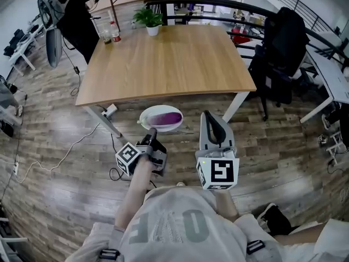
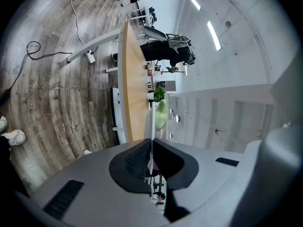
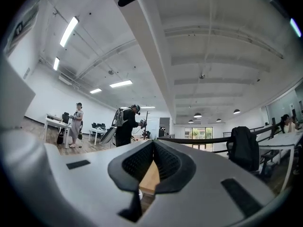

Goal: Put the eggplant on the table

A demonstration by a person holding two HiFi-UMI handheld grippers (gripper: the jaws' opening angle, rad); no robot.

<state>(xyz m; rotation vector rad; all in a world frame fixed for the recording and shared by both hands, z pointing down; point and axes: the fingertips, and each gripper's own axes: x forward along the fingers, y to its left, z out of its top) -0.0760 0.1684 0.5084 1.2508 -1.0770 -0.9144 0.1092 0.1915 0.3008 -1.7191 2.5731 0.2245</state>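
A purple eggplant point(image 1: 166, 116) lies on a white plate point(image 1: 146, 122) that hangs above the floor, just in front of the wooden table point(image 1: 169, 59). My left gripper point(image 1: 151, 133) is shut on the plate's near rim. In the left gripper view the gripper point(image 2: 151, 148) is rolled on its side, the plate point(image 2: 151, 122) shows as a thin white edge between the pads, and a pale green shape rises just past it. My right gripper point(image 1: 209, 115) is to the right of the plate, shut and empty. In its own view the right gripper point(image 3: 152, 145) points at the table's edge point(image 3: 150, 176).
A potted plant point(image 1: 150, 19) and bottles point(image 1: 113, 34) stand at the table's far left. A black chair with a jacket point(image 1: 281, 48) is to the right. A power strip point(image 1: 109, 111) and a cable lie by the left table leg. A person point(image 3: 128, 124) stands beyond the table.
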